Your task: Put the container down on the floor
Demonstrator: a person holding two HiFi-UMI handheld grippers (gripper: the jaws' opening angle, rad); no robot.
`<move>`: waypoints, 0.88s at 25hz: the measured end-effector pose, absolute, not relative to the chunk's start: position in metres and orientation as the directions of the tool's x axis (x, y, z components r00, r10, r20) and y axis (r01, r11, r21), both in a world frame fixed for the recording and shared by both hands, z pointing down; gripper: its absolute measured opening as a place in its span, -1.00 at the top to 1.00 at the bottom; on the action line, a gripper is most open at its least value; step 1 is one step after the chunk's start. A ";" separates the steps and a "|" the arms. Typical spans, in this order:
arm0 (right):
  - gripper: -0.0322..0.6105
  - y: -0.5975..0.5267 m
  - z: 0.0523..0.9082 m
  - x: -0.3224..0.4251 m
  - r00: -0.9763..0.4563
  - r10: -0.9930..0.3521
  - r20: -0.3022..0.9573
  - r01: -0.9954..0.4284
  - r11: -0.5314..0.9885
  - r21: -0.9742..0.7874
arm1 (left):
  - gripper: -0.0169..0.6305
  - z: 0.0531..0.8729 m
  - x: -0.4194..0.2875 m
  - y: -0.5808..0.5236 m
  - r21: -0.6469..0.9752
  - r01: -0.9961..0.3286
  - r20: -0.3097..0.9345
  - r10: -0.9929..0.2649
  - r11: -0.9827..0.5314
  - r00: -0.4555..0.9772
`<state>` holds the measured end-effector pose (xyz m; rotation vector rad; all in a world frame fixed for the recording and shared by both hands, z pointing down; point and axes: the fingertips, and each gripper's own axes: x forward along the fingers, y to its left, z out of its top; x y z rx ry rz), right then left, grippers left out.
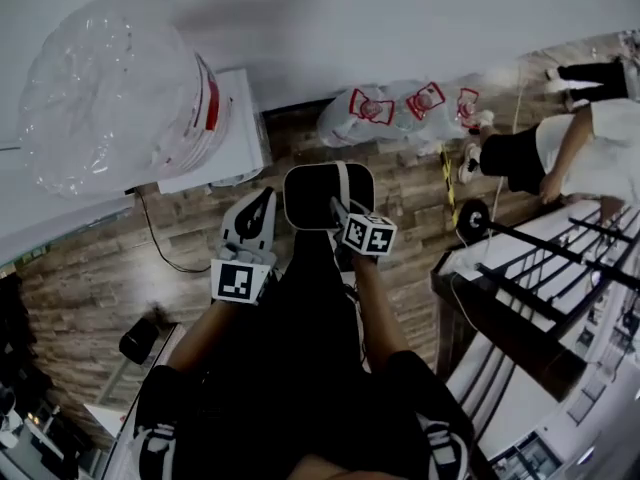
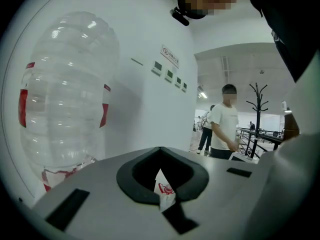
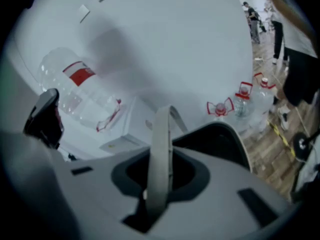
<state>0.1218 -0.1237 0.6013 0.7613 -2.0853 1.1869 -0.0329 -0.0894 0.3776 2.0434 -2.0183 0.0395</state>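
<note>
The container [image 1: 318,200], a white-rimmed bin with a dark inside, hangs in front of the person's legs above the wooden floor [image 1: 190,223]. My right gripper [image 1: 342,216] is shut on its pale bail handle [image 3: 161,149], which runs up between the jaws in the right gripper view, with the bin's dark mouth [image 3: 226,143] just behind. My left gripper [image 1: 256,216] is beside the bin on its left, apart from it. In the left gripper view a small white slip with red print [image 2: 165,190] sticks out between the jaws of the left gripper [image 2: 164,196].
A large clear water bottle [image 1: 115,88] sits upside down on a white dispenser [image 1: 232,133] against the wall. Several more bottles [image 1: 400,113] lie on the floor by the wall. Another person [image 1: 560,143] stands at the right, near a black railing [image 1: 540,288].
</note>
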 end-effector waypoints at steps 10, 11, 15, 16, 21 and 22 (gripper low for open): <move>0.67 -0.162 0.658 0.111 -0.643 -0.059 0.764 -0.671 0.524 -0.525 | 0.87 0.411 -0.027 -0.127 0.138 -0.981 0.231 -0.968 0.137 -0.103; 0.67 -0.165 0.665 0.109 -0.647 -0.051 0.761 -0.665 0.526 -0.530 | 0.86 0.416 -0.026 -0.129 0.141 -0.980 0.240 -0.965 0.143 -0.106; 0.67 -0.175 0.697 0.104 -0.656 -0.015 0.755 -0.646 0.529 -0.551 | 0.86 0.435 -0.018 -0.137 0.149 -0.975 0.267 -0.956 0.165 -0.121; 0.67 -0.178 0.705 0.103 -0.656 -0.009 0.755 -0.643 0.531 -0.552 | 0.86 0.439 -0.016 -0.140 0.150 -0.974 0.268 -0.955 0.168 -0.124; 0.67 -0.191 0.747 0.090 -0.653 0.001 0.757 -0.639 0.536 -0.552 | 0.86 0.460 -0.016 -0.153 0.149 -0.975 0.272 -0.955 0.166 -0.121; 0.67 -0.193 0.755 0.087 -0.657 0.001 0.754 -0.637 0.534 -0.556 | 0.86 0.465 -0.017 -0.156 0.148 -0.975 0.272 -0.955 0.165 -0.120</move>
